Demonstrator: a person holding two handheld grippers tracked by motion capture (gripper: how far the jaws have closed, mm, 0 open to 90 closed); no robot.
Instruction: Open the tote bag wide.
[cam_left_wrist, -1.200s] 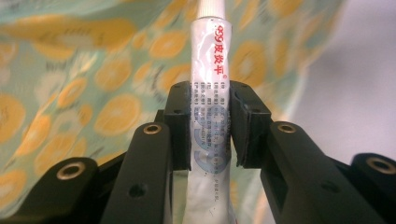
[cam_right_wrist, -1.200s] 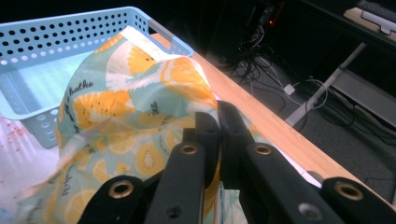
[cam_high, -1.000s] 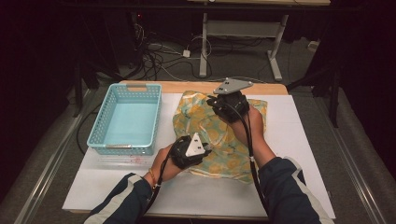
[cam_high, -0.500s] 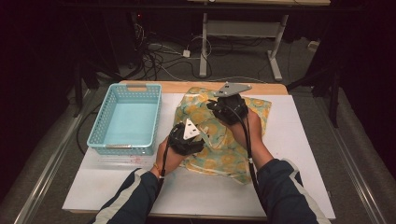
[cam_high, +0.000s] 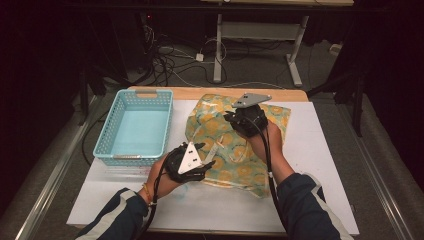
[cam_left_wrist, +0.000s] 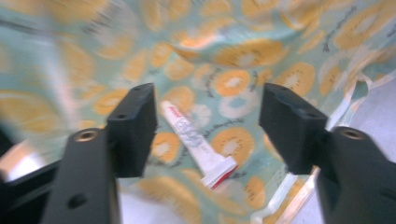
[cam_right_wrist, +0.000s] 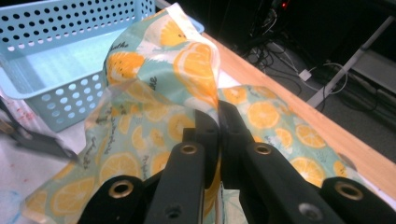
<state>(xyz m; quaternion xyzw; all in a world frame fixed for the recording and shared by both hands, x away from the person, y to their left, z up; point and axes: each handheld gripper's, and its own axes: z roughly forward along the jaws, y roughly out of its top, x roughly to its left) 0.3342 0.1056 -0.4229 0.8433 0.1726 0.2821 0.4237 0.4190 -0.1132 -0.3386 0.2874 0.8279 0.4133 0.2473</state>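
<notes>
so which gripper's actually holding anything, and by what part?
The right gripper is shut on a raised fold of the orange-print bag. The left gripper holds nothing: its jaws have just been opening and stand apart over a small tube.

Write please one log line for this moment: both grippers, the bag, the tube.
left gripper: jaws just opened, nothing gripped | tube: lying on bag, between left jaws | right gripper: shut on bag fabric, lifting a fold | basket: beside bag

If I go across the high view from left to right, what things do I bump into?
Basket → left claw → right claw, pinching the orange-print bag → bare white board.
</notes>
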